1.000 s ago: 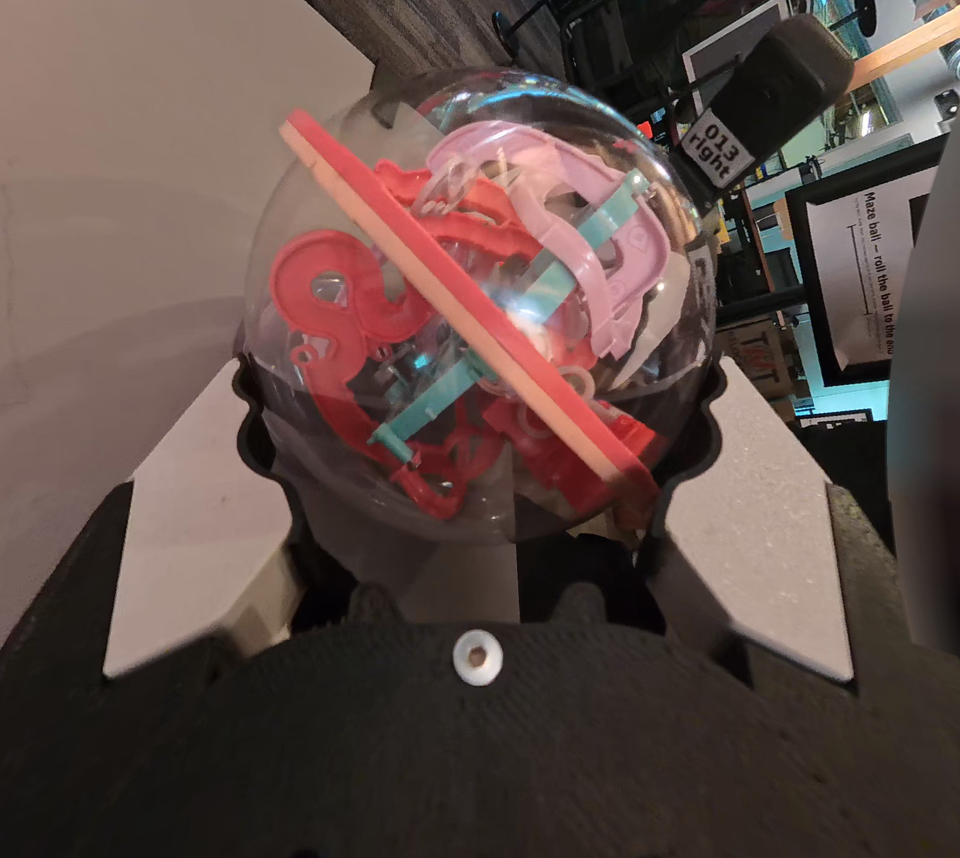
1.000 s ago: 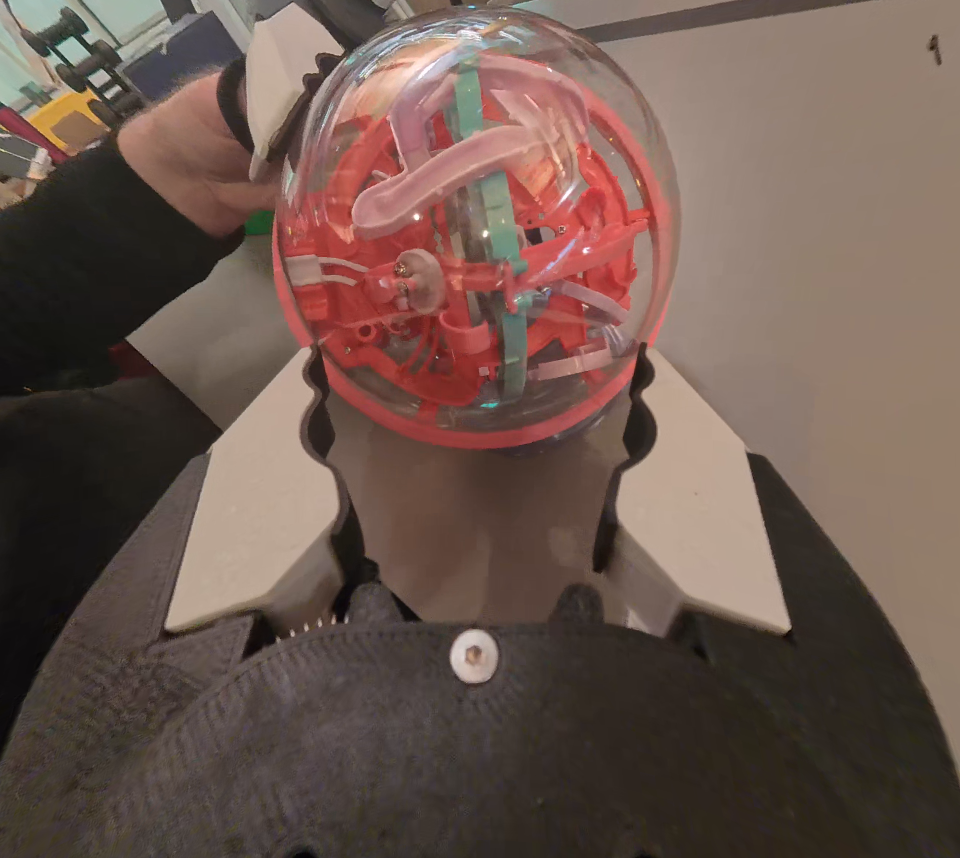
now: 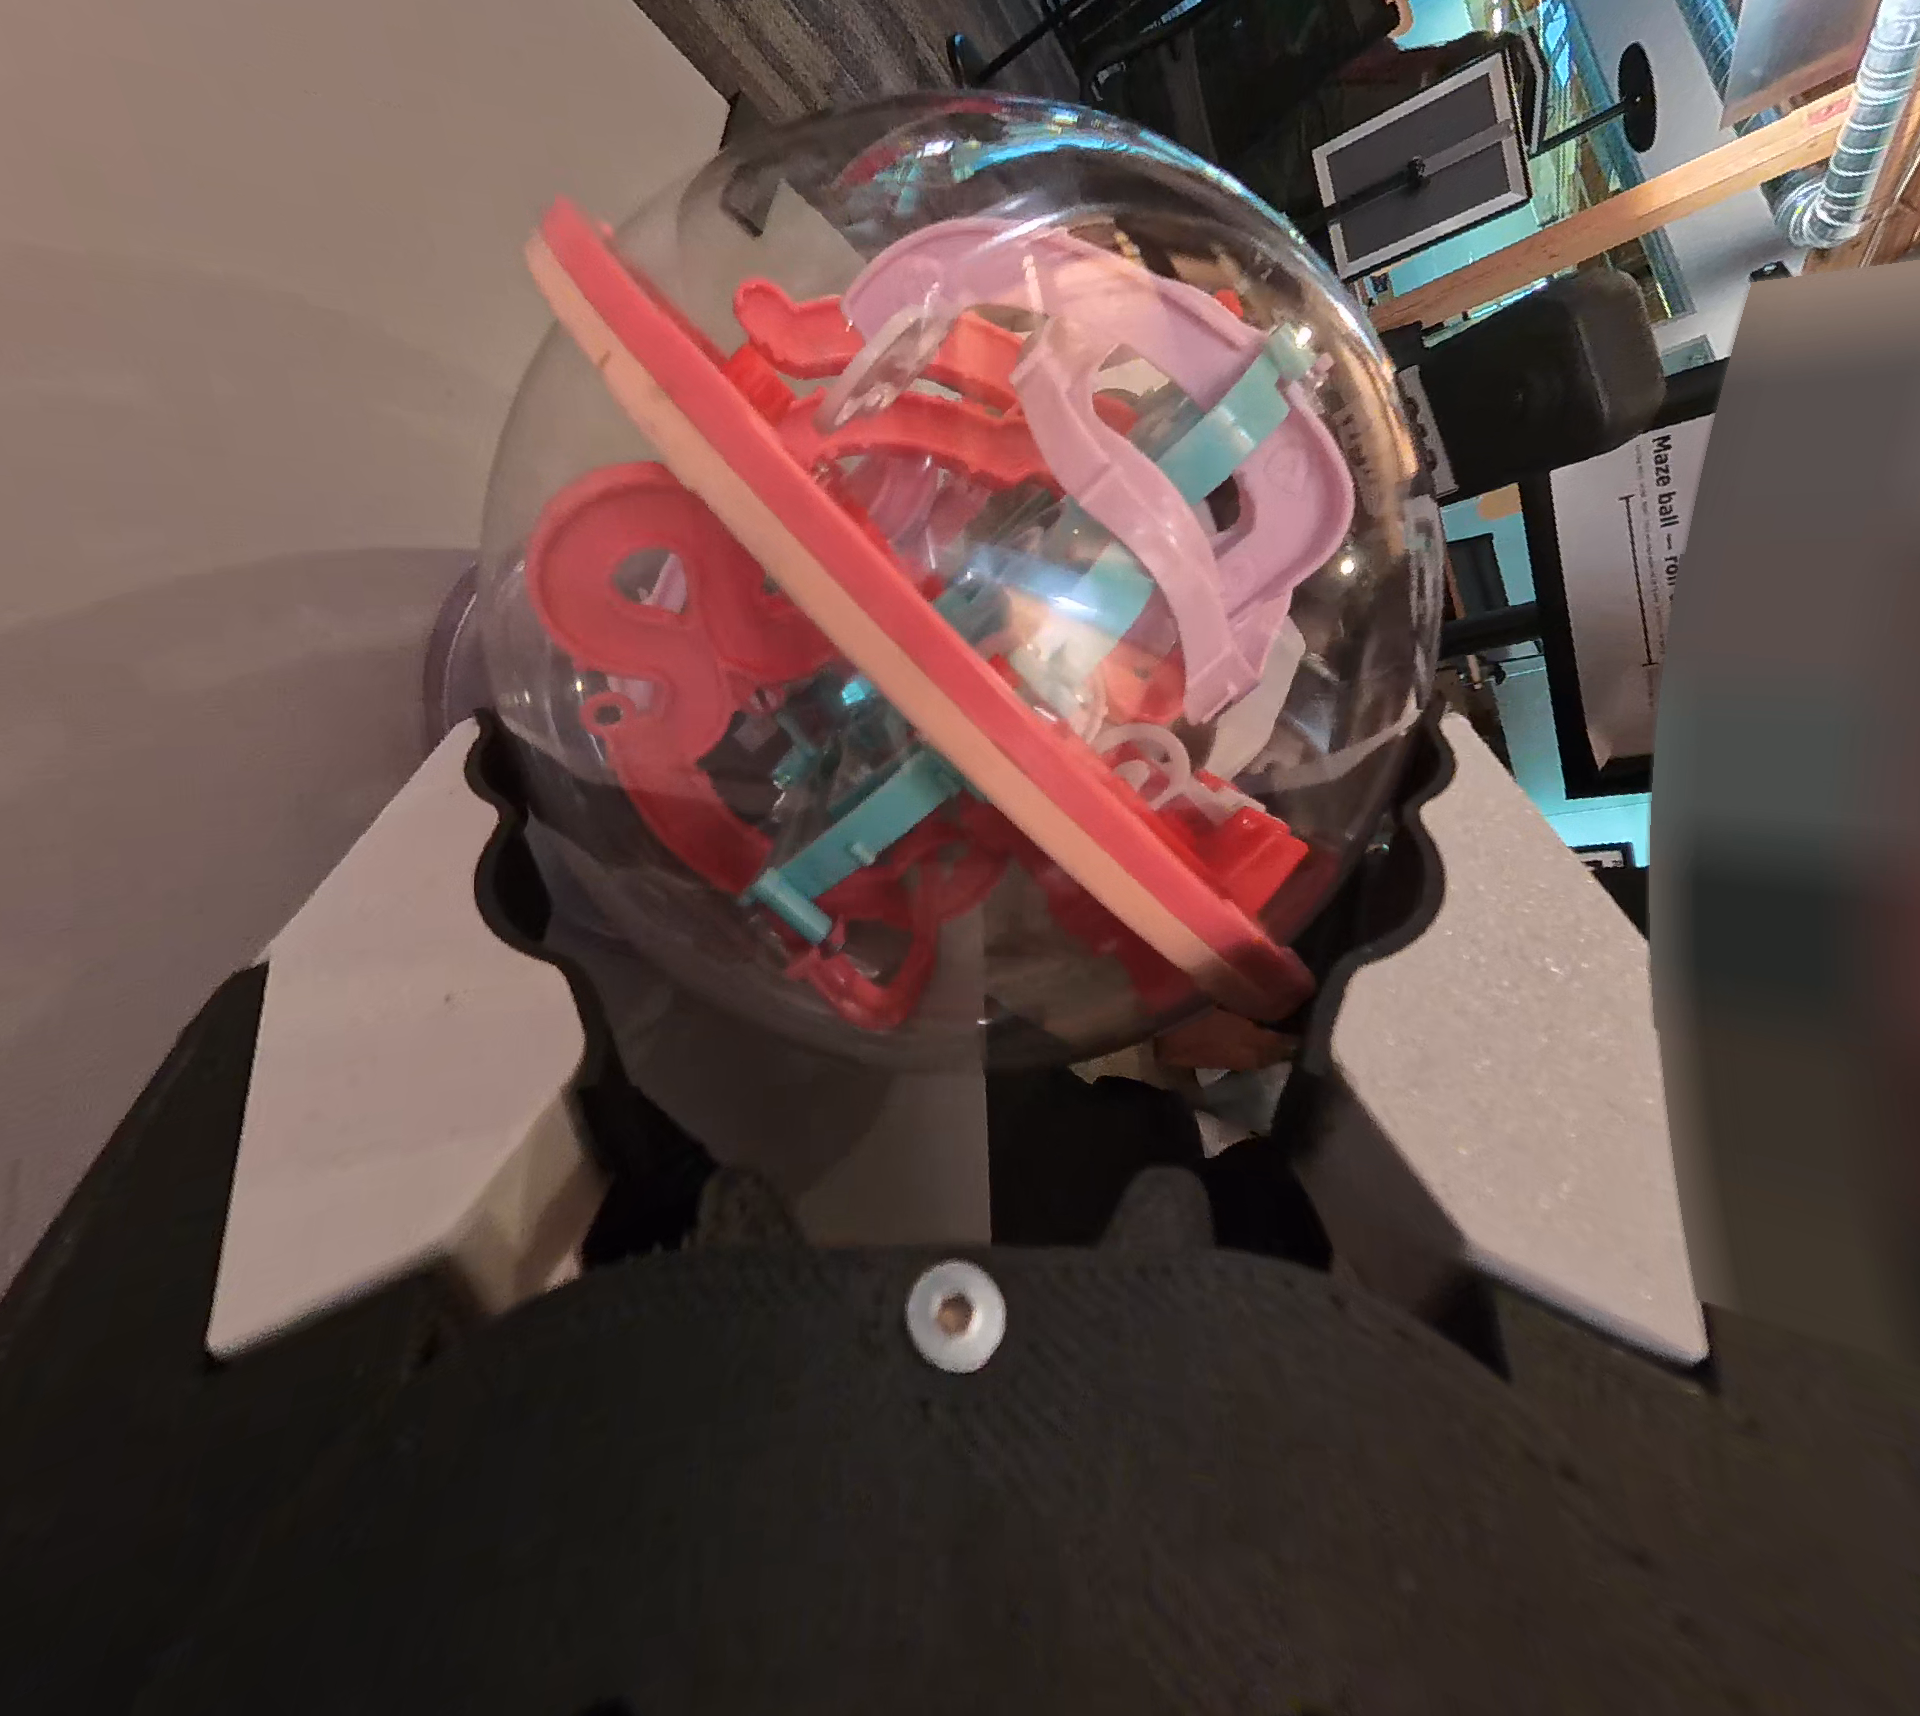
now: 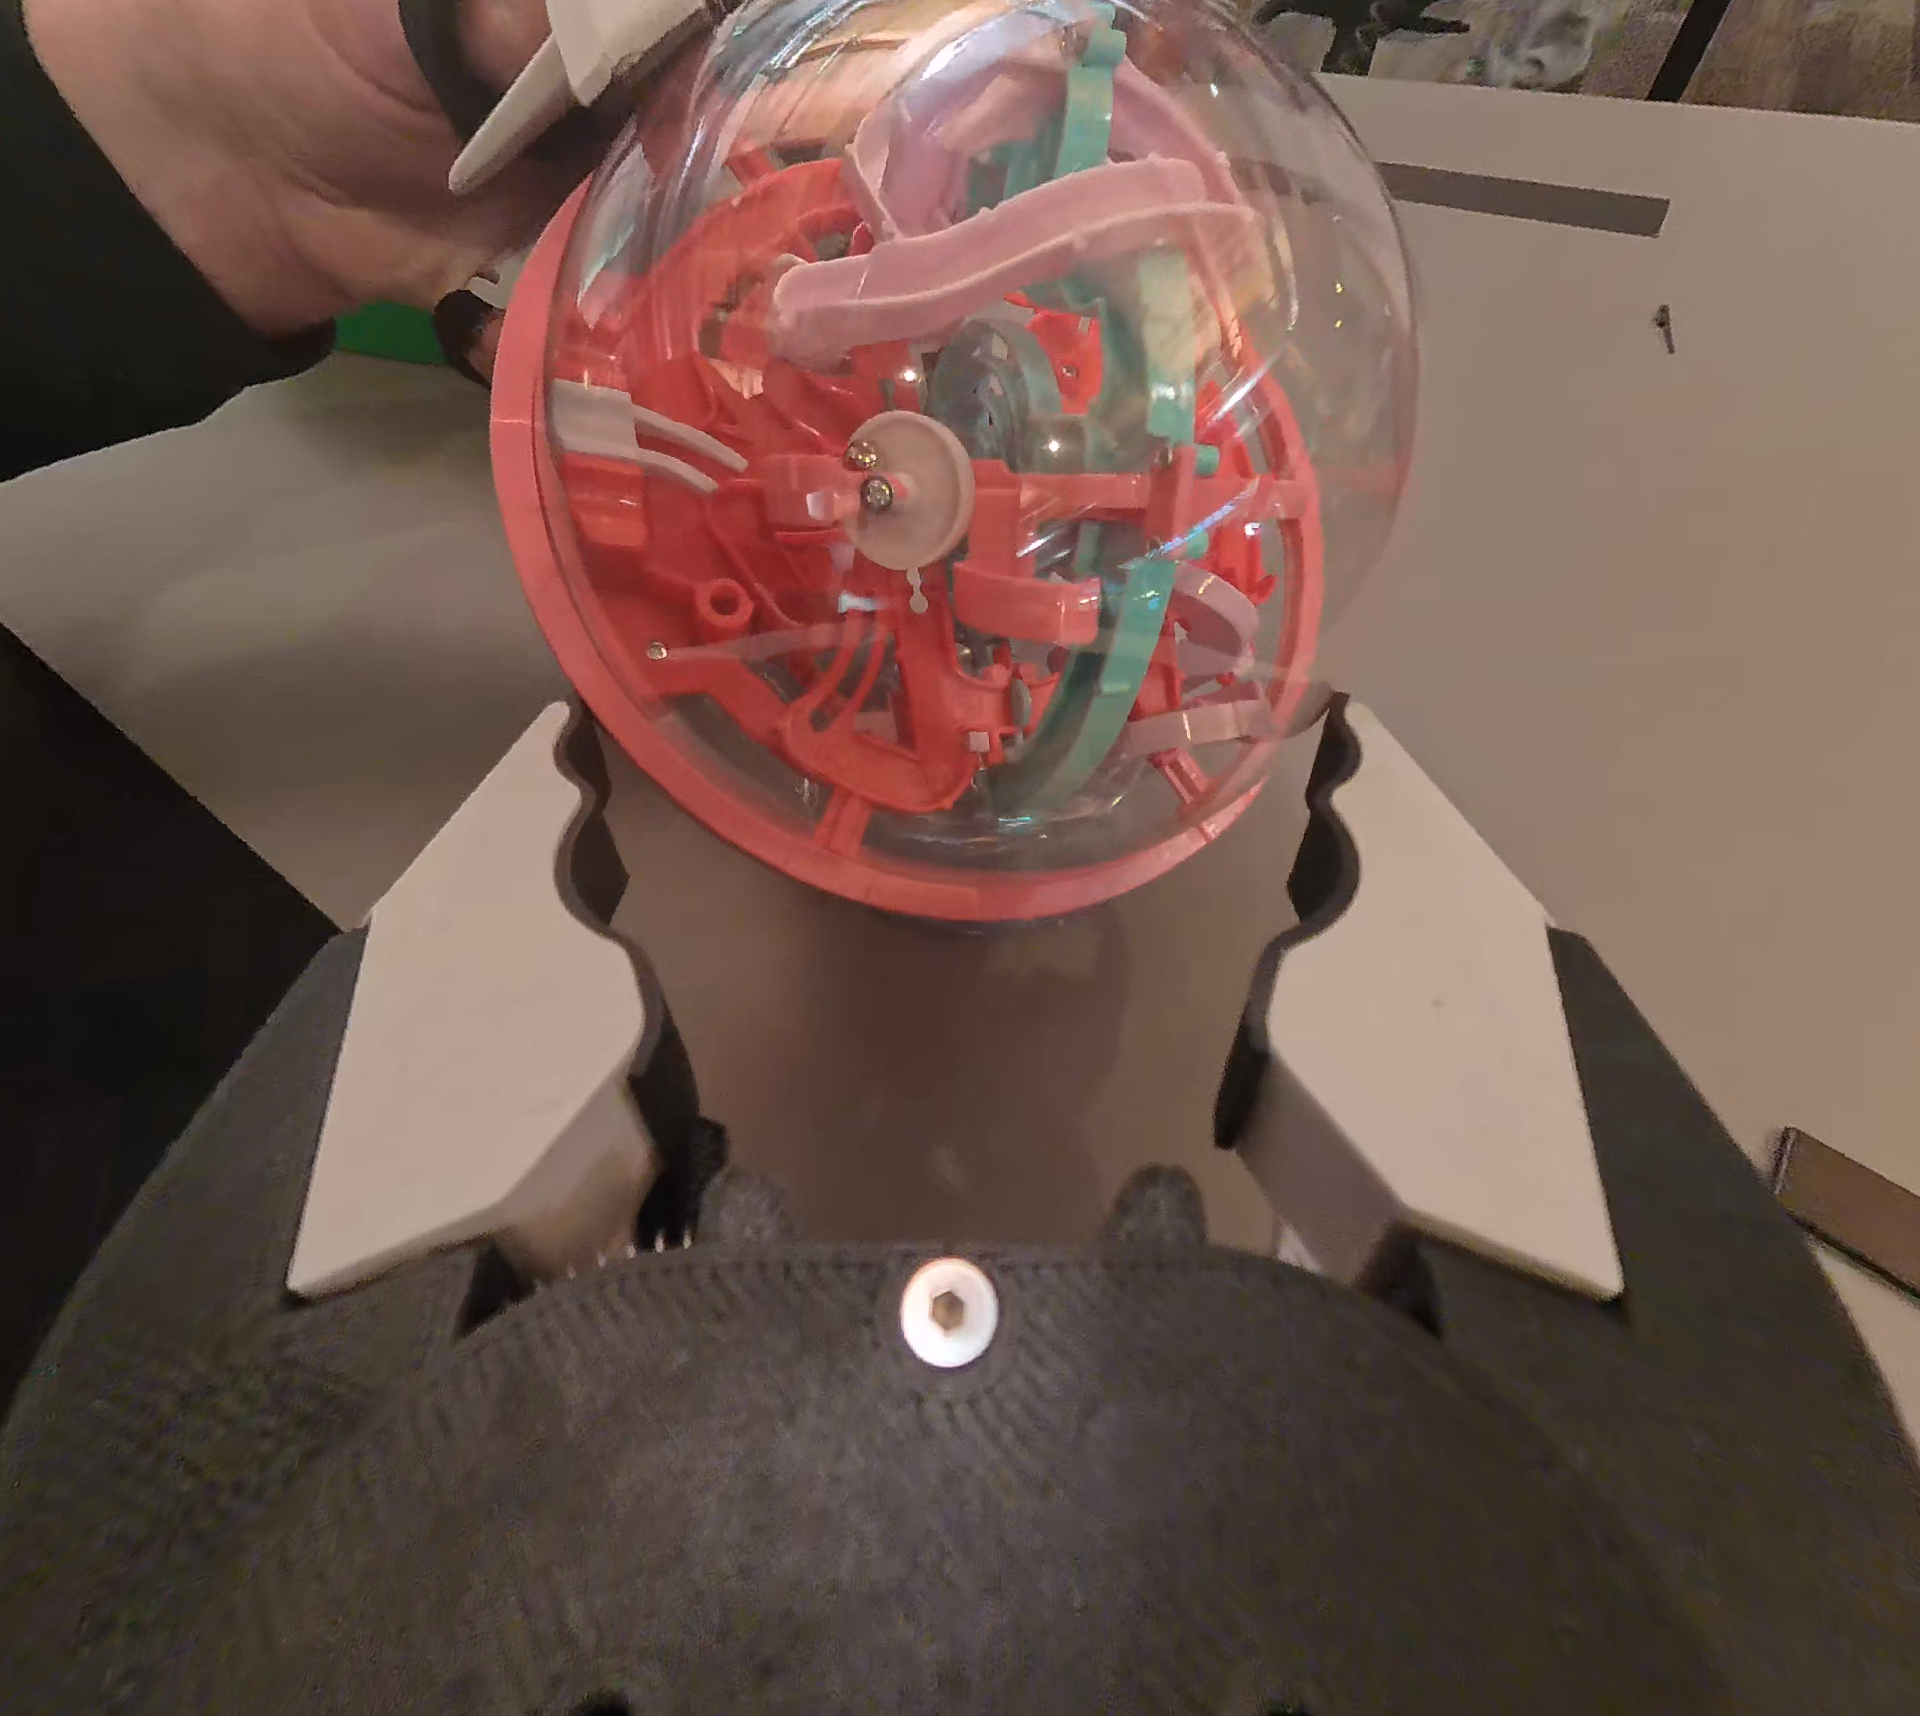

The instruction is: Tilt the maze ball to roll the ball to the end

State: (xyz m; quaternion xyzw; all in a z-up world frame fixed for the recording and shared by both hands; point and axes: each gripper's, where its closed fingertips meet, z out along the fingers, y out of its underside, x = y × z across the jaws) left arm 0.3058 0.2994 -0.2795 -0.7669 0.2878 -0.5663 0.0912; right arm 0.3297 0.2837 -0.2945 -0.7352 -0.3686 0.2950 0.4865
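Clear plastic maze ball [image 3: 961,586] sits clamped between the left gripper [image 3: 956,845] fingers, its red equator ring slanting down to the right, while the right gripper [image 4: 951,793], jaws spread, cradles its far side

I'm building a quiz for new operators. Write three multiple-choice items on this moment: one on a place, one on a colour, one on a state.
1. In the right wrist view, where does the person's hand lie from the maze ball? A upper left; B directly below; C far right.
2. The ring round the ball's middle is: A blue; B red; C yellow.
3. The left gripper is: A open and empty; B holding a cloth; C shut on the maze ball.
Answers: A, the hand sits by the ball's upper left edge; B, the band shows red in both views; C, both fingers press the clear shell's sides.
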